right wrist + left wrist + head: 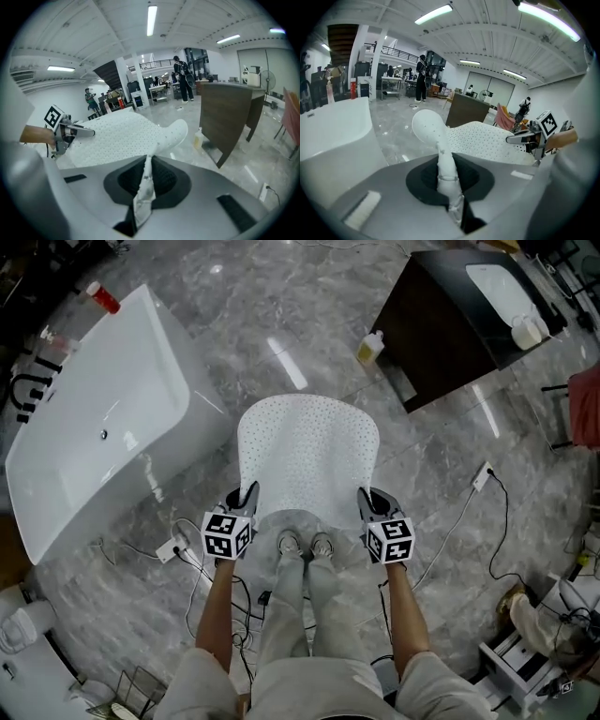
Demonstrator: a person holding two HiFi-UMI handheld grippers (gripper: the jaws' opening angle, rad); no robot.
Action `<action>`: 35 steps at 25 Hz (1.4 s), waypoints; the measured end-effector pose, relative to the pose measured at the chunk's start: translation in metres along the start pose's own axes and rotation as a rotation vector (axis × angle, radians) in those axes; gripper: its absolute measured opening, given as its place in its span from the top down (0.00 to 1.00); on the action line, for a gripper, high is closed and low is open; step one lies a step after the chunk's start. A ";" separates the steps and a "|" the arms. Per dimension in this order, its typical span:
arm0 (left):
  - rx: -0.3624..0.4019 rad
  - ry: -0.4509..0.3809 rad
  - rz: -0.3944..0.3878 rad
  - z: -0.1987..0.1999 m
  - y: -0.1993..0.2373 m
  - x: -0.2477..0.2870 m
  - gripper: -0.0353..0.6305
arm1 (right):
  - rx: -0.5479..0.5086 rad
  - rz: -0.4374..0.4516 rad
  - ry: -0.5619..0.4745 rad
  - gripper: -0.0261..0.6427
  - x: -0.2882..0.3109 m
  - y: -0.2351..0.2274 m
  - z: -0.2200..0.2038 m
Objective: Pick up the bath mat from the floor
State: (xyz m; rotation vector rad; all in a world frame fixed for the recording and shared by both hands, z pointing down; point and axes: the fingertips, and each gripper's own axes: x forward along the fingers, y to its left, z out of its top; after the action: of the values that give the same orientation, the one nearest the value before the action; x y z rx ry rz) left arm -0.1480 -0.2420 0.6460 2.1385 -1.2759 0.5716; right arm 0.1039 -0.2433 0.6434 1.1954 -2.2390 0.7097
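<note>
Corners of the bath mat (309,451) vanish inside the clenched left claw (250,493) and right claw (366,496).

White perforated bath mat (309,456) hangs lifted off the floor, near corners pinched.

Legible wording: none in any view; no letters, digits or brand names can be made out.
Coded sign, near left: the left white marker cube (227,534), on the left gripper (249,493), bears black-and-white square patterns on its faces, without characters.
Coded sign, near right: the right white marker cube (390,540), on the right gripper (366,495), bears patterns of the same kind, also without characters.
Container, far right: the pale yellow plastic bottle (370,348) on the floor beside the dark brown cabinet (441,334); any label is too small to read.
Container, far left: the red cylindrical bottle (102,297); any print is too small to read.
</note>
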 end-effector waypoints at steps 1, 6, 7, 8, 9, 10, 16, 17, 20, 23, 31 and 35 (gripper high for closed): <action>0.009 -0.008 0.004 0.011 -0.003 -0.007 0.90 | -0.008 -0.001 -0.010 0.92 -0.006 0.001 0.011; 0.023 -0.054 0.011 0.055 -0.020 -0.044 0.90 | -0.038 -0.011 -0.065 0.92 -0.043 0.008 0.062; 0.027 -0.063 0.012 0.064 -0.022 -0.051 0.90 | -0.043 -0.015 -0.077 0.92 -0.049 0.010 0.072; 0.029 -0.072 0.012 0.073 -0.024 -0.057 0.90 | -0.048 -0.018 -0.090 0.92 -0.056 0.013 0.083; 0.030 -0.083 0.011 0.083 -0.026 -0.064 0.90 | -0.054 -0.022 -0.104 0.92 -0.062 0.015 0.094; 0.030 -0.094 0.011 0.093 -0.028 -0.070 0.90 | -0.060 -0.024 -0.118 0.92 -0.068 0.017 0.105; 0.041 -0.135 -0.005 0.133 -0.054 -0.105 0.90 | -0.069 -0.036 -0.175 0.92 -0.110 0.030 0.150; 0.048 -0.141 -0.009 0.139 -0.057 -0.110 0.90 | -0.071 -0.038 -0.183 0.92 -0.117 0.032 0.155; 0.074 -0.153 -0.020 0.159 -0.064 -0.124 0.90 | -0.079 -0.038 -0.212 0.92 -0.133 0.038 0.174; 0.096 -0.175 -0.026 0.184 -0.071 -0.133 0.90 | -0.095 -0.041 -0.248 0.92 -0.147 0.040 0.197; 0.100 -0.254 -0.037 0.226 -0.087 -0.164 0.90 | -0.115 -0.059 -0.324 0.92 -0.181 0.047 0.233; 0.108 -0.285 -0.038 0.241 -0.091 -0.178 0.90 | -0.135 -0.069 -0.354 0.92 -0.195 0.048 0.250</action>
State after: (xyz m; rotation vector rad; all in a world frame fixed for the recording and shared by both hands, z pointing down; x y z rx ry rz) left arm -0.1317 -0.2545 0.3337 2.3939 -1.3766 0.3340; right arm 0.1125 -0.2667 0.3236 1.4111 -2.4679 0.3314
